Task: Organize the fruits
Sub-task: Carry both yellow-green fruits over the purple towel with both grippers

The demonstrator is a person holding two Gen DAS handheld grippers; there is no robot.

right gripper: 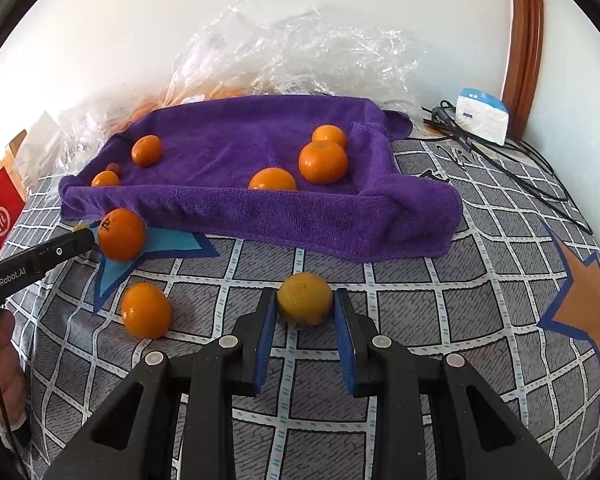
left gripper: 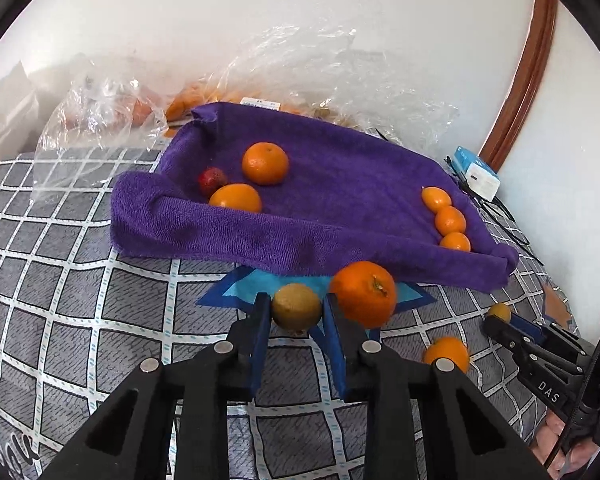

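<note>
Fruits are pinched in both tools: left tool holds a brownish fruit, right tool a yellow one, probably off the bedspread. Lift both slowly over the purple towel edge.

oranges on towel, bags behind

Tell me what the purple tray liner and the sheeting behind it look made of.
The purple liner looks like microfibre terry cloth: matte, with a fuzzy looped pile and soft folded edges. The clear crinkled sheeting is probably thin plastic film or bags: transparent, glossy and creased, with barcode labels showing.
</note>
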